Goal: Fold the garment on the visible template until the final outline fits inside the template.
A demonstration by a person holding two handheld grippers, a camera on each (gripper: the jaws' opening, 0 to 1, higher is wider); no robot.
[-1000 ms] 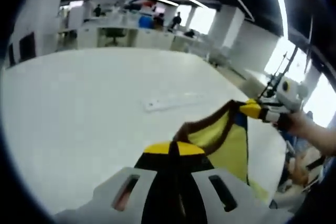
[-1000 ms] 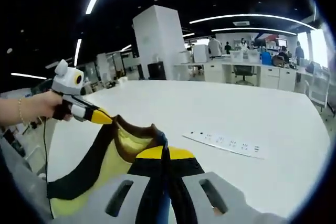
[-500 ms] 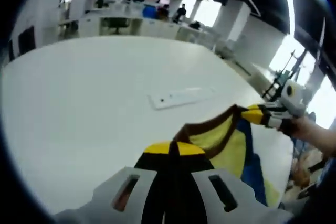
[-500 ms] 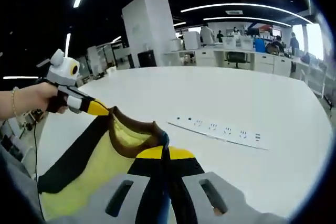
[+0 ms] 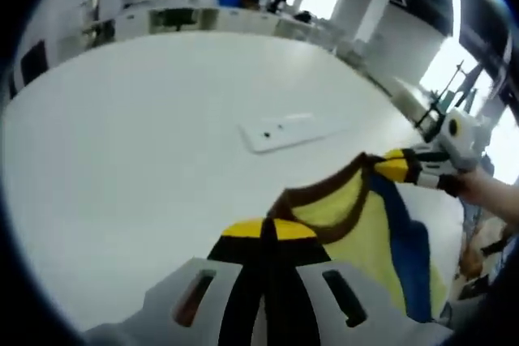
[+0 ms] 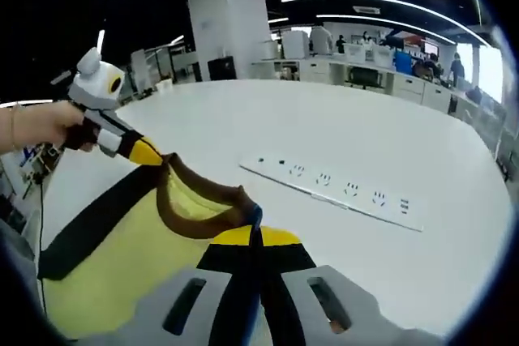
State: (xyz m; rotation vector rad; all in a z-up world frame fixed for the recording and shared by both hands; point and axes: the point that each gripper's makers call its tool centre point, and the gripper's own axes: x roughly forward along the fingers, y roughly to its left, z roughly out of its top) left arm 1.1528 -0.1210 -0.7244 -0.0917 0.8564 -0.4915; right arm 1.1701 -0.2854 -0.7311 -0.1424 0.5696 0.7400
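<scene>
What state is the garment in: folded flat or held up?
Held up: both grippers' jaws pinch the yellow garment at its brown collar, which hangs stretched between them above the white table.

No text, label, brand, number or sign can be read in either view. The white power strip (image 6: 334, 192) on the table (image 6: 422, 151) carries only sockets, and anything on the far office desks at the top of the frame is too blurred to read.

Large white table (image 5: 122, 143), glossy; white power strip (image 6: 332, 191) lying flat on it.
</scene>
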